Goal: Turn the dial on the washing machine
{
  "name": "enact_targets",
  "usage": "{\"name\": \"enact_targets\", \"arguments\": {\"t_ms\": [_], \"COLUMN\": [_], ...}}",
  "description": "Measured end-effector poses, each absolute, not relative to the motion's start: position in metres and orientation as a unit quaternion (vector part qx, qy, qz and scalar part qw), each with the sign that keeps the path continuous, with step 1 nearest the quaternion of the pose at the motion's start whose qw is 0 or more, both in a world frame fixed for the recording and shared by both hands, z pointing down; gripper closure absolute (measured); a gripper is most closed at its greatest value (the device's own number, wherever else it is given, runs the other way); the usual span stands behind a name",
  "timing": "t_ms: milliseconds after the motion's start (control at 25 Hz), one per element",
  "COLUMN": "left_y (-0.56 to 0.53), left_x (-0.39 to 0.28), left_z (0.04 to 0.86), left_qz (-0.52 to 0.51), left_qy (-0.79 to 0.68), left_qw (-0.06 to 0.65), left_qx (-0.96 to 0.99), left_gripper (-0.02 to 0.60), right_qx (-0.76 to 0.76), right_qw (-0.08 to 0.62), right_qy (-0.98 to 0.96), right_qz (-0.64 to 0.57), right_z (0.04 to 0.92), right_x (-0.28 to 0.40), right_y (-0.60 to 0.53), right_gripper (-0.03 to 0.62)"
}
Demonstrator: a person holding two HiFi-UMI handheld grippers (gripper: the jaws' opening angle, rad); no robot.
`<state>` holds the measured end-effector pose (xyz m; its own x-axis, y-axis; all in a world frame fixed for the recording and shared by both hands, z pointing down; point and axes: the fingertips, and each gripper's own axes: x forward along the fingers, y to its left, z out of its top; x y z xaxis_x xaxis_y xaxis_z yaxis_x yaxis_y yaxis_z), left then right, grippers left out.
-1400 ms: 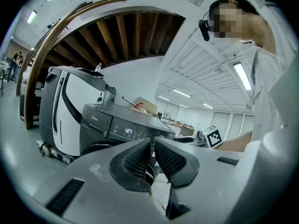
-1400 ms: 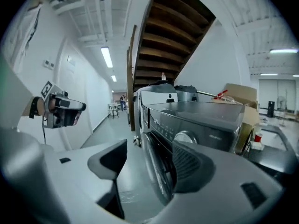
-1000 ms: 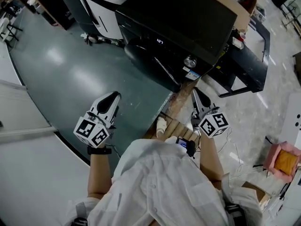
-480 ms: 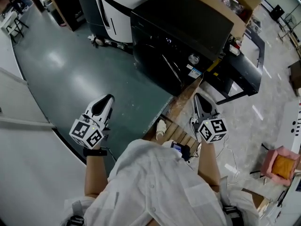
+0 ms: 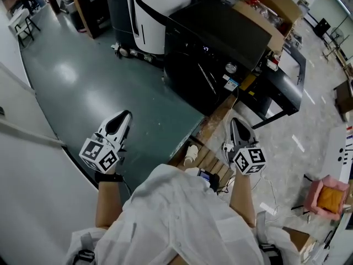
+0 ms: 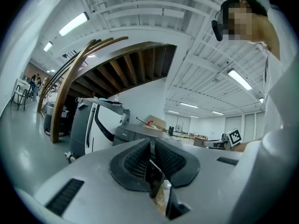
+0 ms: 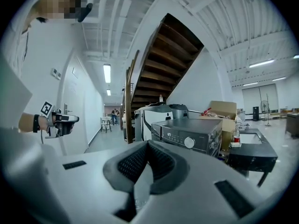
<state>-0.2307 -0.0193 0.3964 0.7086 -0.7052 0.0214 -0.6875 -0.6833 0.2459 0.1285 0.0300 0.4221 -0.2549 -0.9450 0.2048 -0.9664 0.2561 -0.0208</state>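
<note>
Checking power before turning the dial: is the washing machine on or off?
On: the washing machine shows lit digits on its display, left of the dial.

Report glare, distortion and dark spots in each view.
Head view: a pale glare patch sits on the glossy grey-green floor, while the black washing machine shows little detail besides its round silver dial. Left gripper view: heavy fisheye bend, black corners, the long ceiling tube lamp blown out. Right gripper view: same bend and dark corners; the dial is sharp.
</note>
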Motion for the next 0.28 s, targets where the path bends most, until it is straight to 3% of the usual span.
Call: {"name": "enact_targets", "arguments": {"t_ms": [280], "left_y": [0.001], "left_x": [-0.258], "left_z": [0.387], "left_qz": [-0.045], "left_qy": [-0.388], "left_qw": [0.113], "left_qx": [0.914], "left_gripper": [0.545], "right_qx": [0.613], "right_qw": [0.081], "right_qy": [-0.783], "right_qz": [0.069], "right_z": [0.417], "right_x": [0.116], "right_y": [0.062], "right_gripper": [0.594]}}
